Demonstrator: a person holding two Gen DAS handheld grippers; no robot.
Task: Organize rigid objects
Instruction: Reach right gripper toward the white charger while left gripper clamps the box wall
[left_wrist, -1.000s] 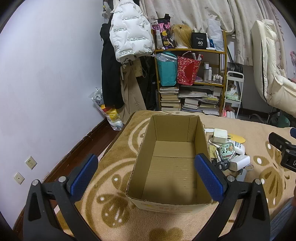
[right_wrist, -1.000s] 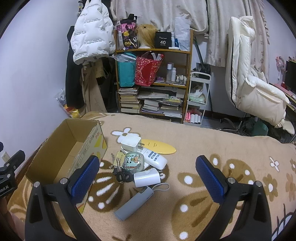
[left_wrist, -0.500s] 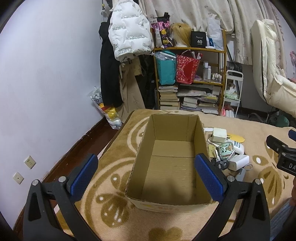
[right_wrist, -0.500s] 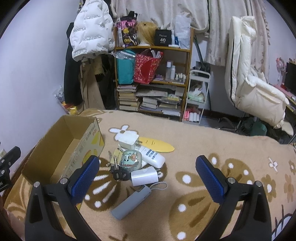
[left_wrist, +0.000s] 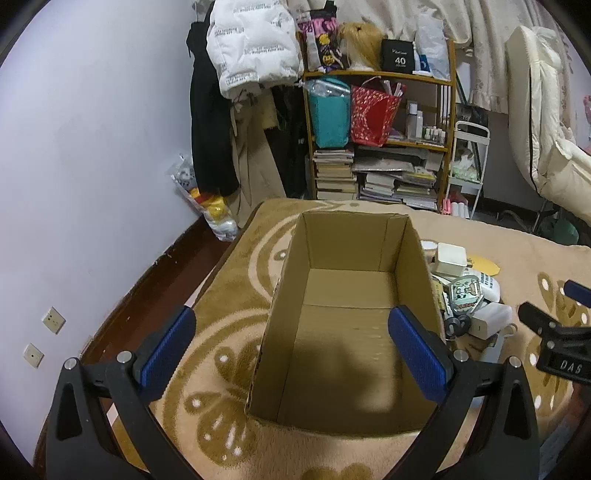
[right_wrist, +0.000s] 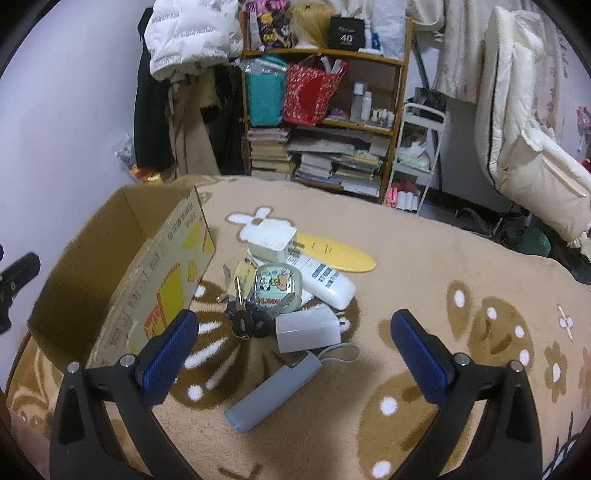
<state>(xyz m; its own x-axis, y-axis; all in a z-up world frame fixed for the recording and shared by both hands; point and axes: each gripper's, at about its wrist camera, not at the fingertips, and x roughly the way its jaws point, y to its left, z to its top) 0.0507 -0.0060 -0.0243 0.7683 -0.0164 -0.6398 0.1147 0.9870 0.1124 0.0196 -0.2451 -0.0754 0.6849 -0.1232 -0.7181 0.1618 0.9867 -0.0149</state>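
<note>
The cardboard box (left_wrist: 347, 321) is framed by the wide-spread, empty left gripper (left_wrist: 291, 345), while the equally wide, empty right gripper (right_wrist: 291, 341) is held over the grey case (right_wrist: 273, 391).

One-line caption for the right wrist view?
Open right gripper above a pile of small items beside an empty cardboard box on a patterned blanket.
</note>
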